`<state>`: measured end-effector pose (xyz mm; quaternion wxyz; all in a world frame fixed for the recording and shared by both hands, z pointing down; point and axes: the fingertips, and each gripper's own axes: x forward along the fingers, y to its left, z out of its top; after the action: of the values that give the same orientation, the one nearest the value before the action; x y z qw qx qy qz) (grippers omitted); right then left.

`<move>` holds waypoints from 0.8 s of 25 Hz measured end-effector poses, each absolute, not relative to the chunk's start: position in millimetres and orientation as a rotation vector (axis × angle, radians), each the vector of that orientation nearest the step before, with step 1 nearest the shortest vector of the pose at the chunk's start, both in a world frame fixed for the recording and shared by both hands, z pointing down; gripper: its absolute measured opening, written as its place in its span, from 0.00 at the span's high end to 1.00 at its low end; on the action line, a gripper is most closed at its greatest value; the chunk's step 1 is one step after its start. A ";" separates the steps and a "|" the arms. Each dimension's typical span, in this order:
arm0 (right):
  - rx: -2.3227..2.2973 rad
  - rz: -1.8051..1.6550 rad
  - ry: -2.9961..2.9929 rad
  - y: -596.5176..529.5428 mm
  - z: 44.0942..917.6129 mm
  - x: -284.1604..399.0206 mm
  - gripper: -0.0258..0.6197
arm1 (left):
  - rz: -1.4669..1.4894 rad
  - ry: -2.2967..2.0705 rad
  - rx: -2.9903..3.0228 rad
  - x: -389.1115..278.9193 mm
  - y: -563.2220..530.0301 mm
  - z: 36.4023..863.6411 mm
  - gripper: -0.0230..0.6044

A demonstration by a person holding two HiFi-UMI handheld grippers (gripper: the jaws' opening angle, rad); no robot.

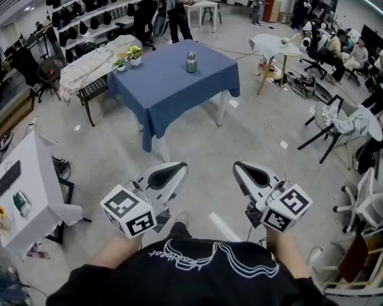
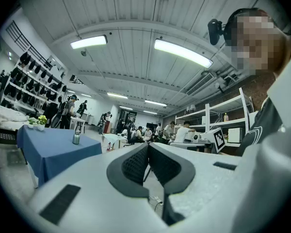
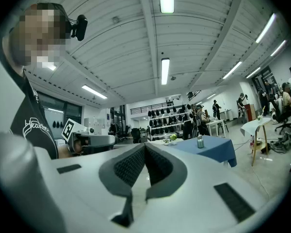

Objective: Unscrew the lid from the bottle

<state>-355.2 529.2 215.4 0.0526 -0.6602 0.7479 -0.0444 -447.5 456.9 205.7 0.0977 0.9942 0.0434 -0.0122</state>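
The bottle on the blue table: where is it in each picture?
Head view: the bottle is in the upper middle, far away.
Left gripper view: the bottle is small, left of middle.
Right gripper view: the bottle is small, right of middle.
Shared landmark: the blue table it stands on.

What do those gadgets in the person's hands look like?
The left gripper and right gripper are white, tapered shells with dark grey textured pads. Each carries a cube of black-and-white square markers. The person's top is black with white print.
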 end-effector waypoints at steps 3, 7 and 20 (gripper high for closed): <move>-2.015 -0.127 2.288 529.8 211.7 -354.9 0.96 | -0.037 0.132 2.950 -445.3 458.7 202.3 0.96; -2.037 -0.123 2.290 530.9 207.4 -350.8 0.96 | -0.040 0.131 2.961 -442.6 459.5 198.7 0.96; -2.112 -0.132 2.181 513.5 205.6 -315.2 0.76 | -0.075 0.125 2.971 -429.7 432.4 199.6 0.96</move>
<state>-315.2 513.5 205.6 0.0514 -0.6940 0.7169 -0.0435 -429.7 432.4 199.6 0.0833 0.9953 0.0418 -0.0251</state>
